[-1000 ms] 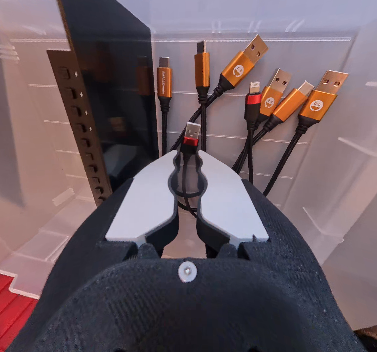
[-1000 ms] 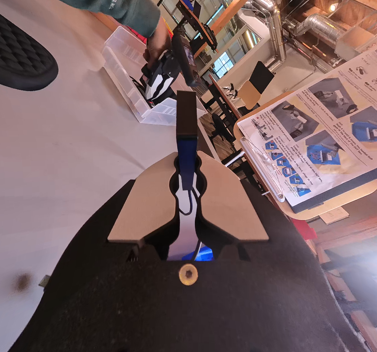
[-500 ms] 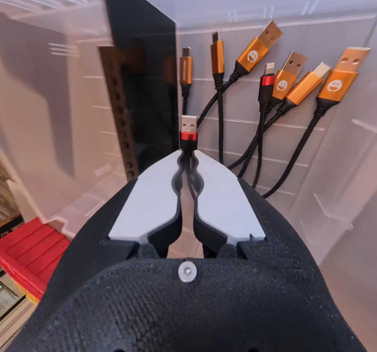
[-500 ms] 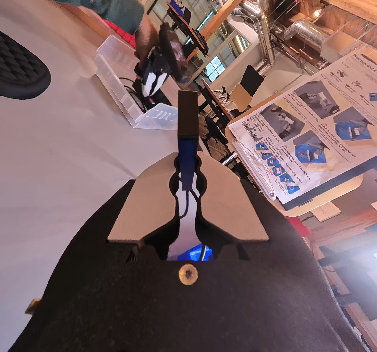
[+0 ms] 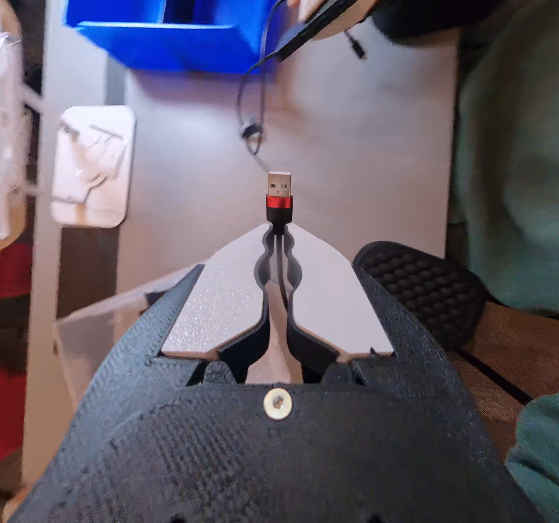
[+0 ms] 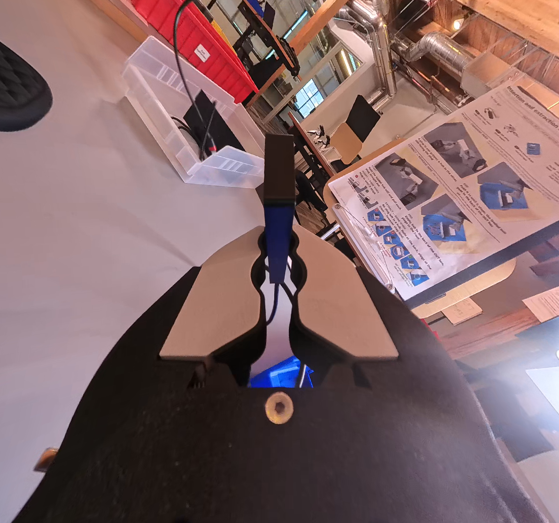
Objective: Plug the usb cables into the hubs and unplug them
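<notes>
Over a pale tabletop (image 5: pixel 348 133), a plug (image 5: pixel 279 199) is being gripped by the left tool (image 5: pixel 279 230); ahead and rightward, a hub (image 6: pixel 279 181) is being clamped in the right tool (image 6: pixel 279 236). Alignment with a port is being called for next.

A USB plug with a shiny silver metal tip, a red ring and a black base (image 5: pixel 279 198) stands straight up, pinched at its base between the two pale fingers of the left gripper (image 5: pixel 279 227). Its thin black cable (image 6: pixel 193 63) hangs down in a long loop into the clear plastic box (image 6: pixel 193 145) on the white table.

A long, flat, dark hub, black at the far end and blue near the fingers (image 6: pixel 279 202), sticks straight out from the right gripper (image 6: pixel 278 233), which squeezes its lower end. A thin dark cord (image 5: pixel 251 84) dangles from the hub.
</notes>
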The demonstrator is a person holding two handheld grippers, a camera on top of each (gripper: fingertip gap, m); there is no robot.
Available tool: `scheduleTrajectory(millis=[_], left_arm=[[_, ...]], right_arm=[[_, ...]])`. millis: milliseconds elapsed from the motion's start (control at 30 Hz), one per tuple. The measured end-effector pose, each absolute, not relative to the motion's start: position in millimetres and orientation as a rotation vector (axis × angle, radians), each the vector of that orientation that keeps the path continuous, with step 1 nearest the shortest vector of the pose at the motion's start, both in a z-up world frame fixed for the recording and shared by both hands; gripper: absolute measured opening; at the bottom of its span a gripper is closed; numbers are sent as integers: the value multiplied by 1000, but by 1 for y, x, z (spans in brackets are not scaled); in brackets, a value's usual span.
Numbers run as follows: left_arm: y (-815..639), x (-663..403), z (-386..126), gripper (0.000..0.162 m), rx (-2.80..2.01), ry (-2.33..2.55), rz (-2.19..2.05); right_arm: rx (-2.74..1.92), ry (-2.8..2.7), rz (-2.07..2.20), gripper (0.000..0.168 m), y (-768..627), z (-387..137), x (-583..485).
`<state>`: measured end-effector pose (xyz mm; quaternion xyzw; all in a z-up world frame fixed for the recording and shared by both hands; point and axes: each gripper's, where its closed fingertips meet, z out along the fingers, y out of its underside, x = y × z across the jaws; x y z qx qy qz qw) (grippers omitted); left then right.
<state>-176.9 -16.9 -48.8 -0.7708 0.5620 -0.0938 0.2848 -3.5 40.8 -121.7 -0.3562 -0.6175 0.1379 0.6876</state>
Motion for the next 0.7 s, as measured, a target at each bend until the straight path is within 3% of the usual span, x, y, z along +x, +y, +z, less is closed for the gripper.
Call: scheduleTrajectory(millis=[200, 400, 700], left_arm=[[-6, -143, -93, 6, -2062, 1604, -256], [30, -183, -46, 6, -2103, 1490, 55], [-36, -297, -57, 6, -2862, 1760, 447]], right_arm=[[-806, -1381, 295, 12, 42, -123, -1], [-820, -1380, 297, 12, 47, -126, 1], [-811, -1396, 287, 12, 44, -127, -1]])
